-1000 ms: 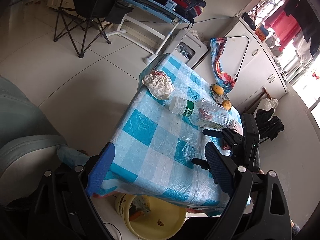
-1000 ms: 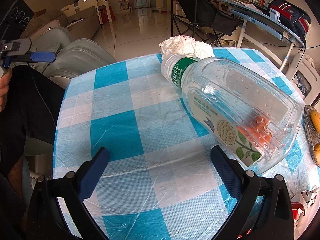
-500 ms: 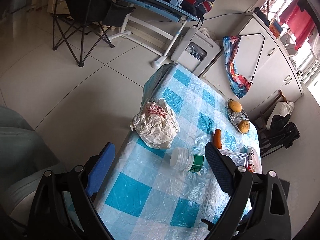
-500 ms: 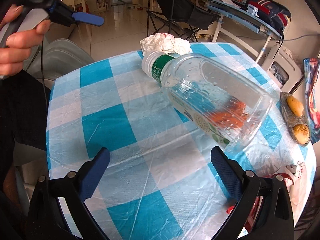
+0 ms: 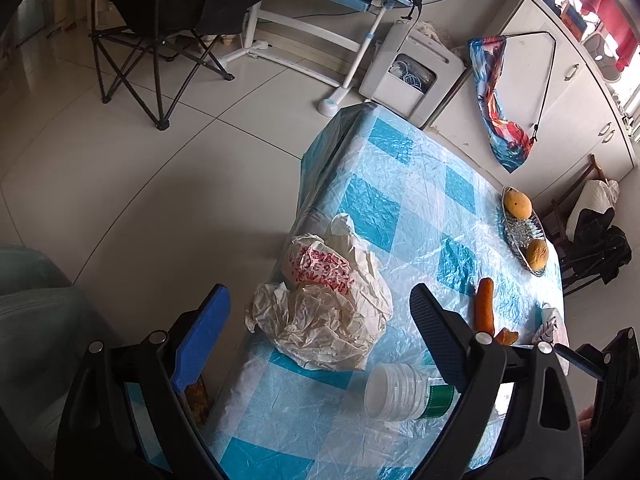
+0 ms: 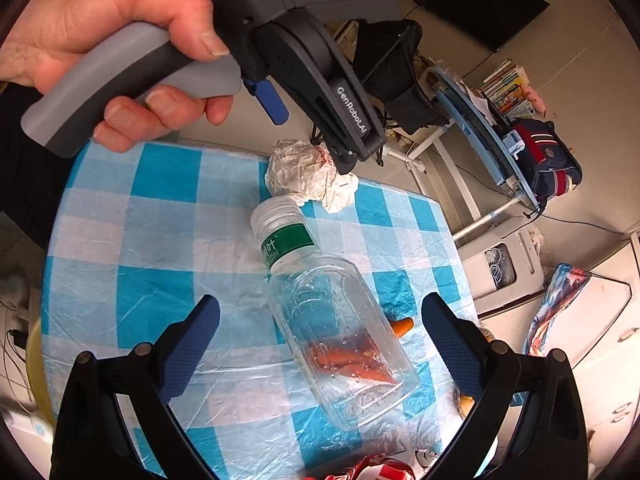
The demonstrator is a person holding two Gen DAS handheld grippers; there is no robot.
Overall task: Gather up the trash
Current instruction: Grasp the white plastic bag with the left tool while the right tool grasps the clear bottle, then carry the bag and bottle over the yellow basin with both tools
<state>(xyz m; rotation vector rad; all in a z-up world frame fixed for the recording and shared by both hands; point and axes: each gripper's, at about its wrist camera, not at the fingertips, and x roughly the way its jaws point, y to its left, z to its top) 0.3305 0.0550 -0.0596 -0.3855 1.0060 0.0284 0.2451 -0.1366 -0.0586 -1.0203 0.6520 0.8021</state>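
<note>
A crumpled white plastic bag [image 5: 324, 304] with red print lies at the table's edge; it also shows in the right wrist view [image 6: 308, 176]. My left gripper [image 5: 320, 320] is open and hovers just above the bag, which sits between its fingers. An empty clear plastic bottle [image 6: 332, 320] with a green label lies on its side on the blue checked tablecloth; its white cap [image 5: 394, 392] shows in the left wrist view. My right gripper [image 6: 320, 332] is open above the bottle, fingers on either side of it, not touching.
A carrot [image 5: 485, 304] lies on the cloth beyond the bottle. A dish with two oranges [image 5: 522, 232] stands at the table's far side. A yellow bucket [image 6: 34, 364] sits on the floor by the table. A folding chair [image 5: 160, 28] and a desk stand farther back.
My left gripper has moved along the table and come down over the crumpled bag. My right gripper has risen and tilted over the bottle, which has not moved.
</note>
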